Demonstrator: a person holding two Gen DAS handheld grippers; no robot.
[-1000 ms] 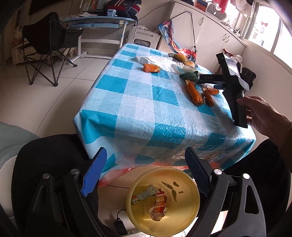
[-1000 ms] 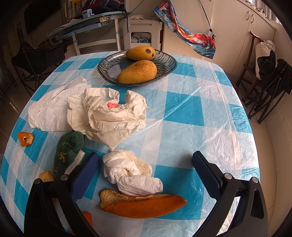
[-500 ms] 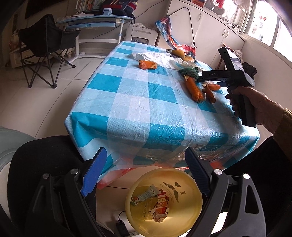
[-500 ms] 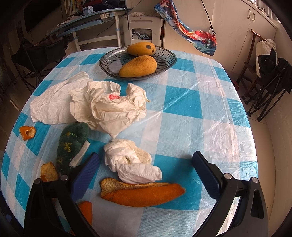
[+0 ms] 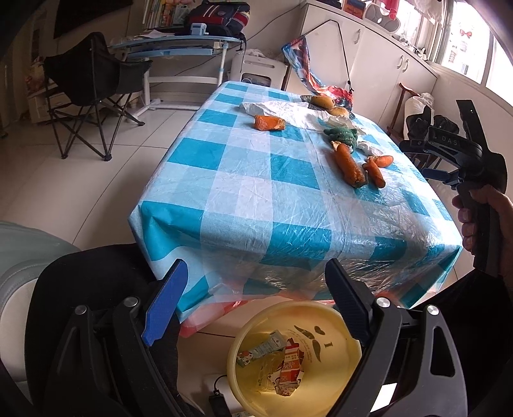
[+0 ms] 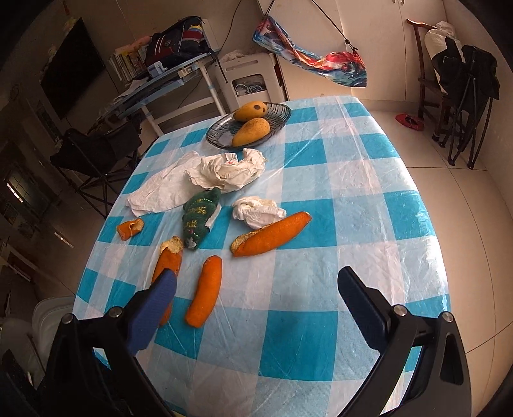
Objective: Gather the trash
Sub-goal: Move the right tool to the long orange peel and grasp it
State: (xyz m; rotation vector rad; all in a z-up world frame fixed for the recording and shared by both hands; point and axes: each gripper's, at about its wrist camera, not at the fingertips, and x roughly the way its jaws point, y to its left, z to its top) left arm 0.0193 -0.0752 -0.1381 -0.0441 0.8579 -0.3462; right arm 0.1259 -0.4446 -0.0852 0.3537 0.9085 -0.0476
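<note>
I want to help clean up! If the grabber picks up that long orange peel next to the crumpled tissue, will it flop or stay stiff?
The long orange peel looks thick and curled, so it probably holds its shape, bending slightly. It appears hollow, so likely light. Its torn end looks ragged and might tear if the open right gripper squeezes there.

1. Glass fruit dish (image 6: pixel 282 110) stands at the far end of the checked table (image 6: pixel 352 179); two mangoes (image 6: pixel 251 131) lie in it.
2. Black folding chair (image 5: pixel 93 96) stands left of the table, well apart.
3. Blue desk (image 5: pixel 179 48) stands beyond the table, bearing a backpack (image 5: pixel 221 16).
</note>
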